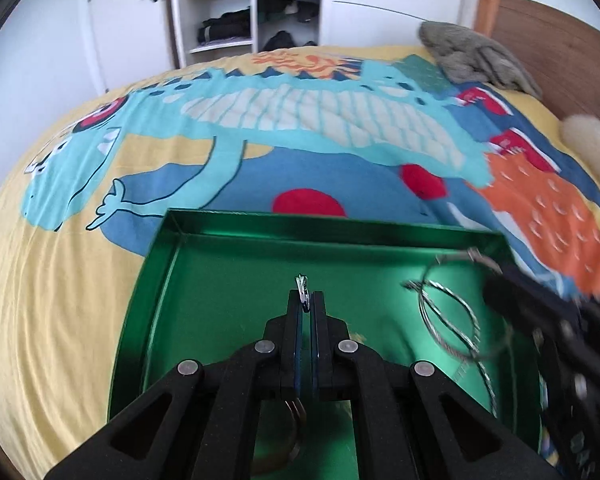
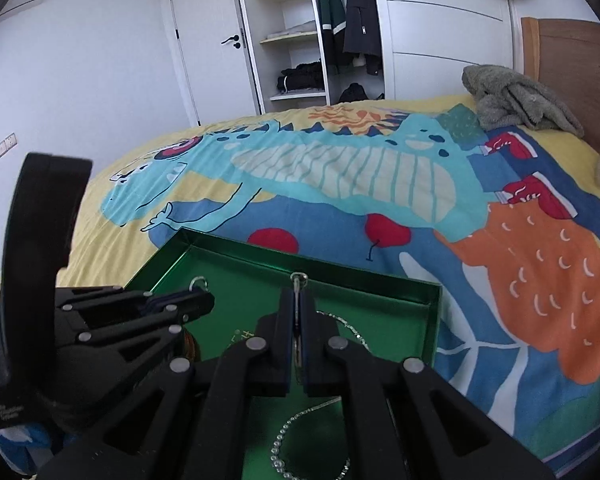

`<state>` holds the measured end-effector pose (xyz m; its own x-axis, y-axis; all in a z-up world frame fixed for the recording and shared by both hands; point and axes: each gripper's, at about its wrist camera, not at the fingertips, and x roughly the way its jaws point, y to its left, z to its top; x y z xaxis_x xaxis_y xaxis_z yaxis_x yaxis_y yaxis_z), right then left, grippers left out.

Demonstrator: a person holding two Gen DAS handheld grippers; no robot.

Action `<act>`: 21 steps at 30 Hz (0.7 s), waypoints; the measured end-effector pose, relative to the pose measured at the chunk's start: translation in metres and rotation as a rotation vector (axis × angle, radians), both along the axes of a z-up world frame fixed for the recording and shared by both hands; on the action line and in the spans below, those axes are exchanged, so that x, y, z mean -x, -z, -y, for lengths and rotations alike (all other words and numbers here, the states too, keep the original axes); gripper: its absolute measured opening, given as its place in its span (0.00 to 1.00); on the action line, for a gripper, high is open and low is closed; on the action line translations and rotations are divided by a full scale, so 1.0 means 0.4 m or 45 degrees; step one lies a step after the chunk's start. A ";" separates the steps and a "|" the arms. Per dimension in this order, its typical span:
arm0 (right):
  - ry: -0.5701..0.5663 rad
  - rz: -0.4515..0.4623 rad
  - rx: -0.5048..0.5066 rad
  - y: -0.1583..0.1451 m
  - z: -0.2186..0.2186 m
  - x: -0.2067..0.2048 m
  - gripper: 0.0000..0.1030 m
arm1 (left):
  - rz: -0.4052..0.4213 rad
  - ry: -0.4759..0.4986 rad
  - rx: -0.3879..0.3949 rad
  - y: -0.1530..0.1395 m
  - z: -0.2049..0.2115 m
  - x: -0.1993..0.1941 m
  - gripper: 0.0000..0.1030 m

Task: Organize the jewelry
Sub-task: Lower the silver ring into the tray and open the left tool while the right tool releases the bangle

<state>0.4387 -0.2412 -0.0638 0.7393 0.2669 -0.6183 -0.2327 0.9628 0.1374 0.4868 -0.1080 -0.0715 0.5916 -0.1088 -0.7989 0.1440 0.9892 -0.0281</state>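
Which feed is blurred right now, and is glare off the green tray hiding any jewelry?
Left wrist view: the right gripper and the wire hoops it holds are motion-smeared, while the left gripper looks sharp. Right wrist view: mostly crisp, with only a mild sheen on the green tray; the beaded chain stays readable.

Left gripper (image 1: 306, 300) over green tray (image 1: 228, 232), jaws closed on a small silver jewelry piece (image 1: 302, 282) protruding past the tips. Right gripper (image 1: 496, 284), blurred, enters from the right, with thin wire bangles (image 1: 452, 320) hanging at its tip. Tray rests on patterned bedspread (image 1: 80, 300).
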 end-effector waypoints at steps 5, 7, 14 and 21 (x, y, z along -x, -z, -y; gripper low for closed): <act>-0.015 -0.061 -0.032 0.041 -0.007 -0.036 0.03 | -0.041 -0.075 -0.019 0.032 -0.022 -0.056 0.03; 0.011 -0.076 -0.028 0.048 0.005 -0.047 0.03 | -0.059 -0.083 -0.013 0.045 -0.027 -0.063 0.03; 0.137 -0.169 0.066 0.092 0.062 -0.085 0.03 | -0.128 -0.113 0.023 0.076 -0.049 -0.077 0.03; 0.125 -0.248 0.126 0.122 0.057 -0.101 0.04 | -0.128 -0.100 0.005 0.080 -0.043 -0.077 0.03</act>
<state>0.4791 -0.2639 -0.1128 0.6228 0.1305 -0.7714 -0.1158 0.9905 0.0742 0.5174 -0.0908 -0.1034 0.5153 -0.0683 -0.8543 0.0621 0.9972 -0.0423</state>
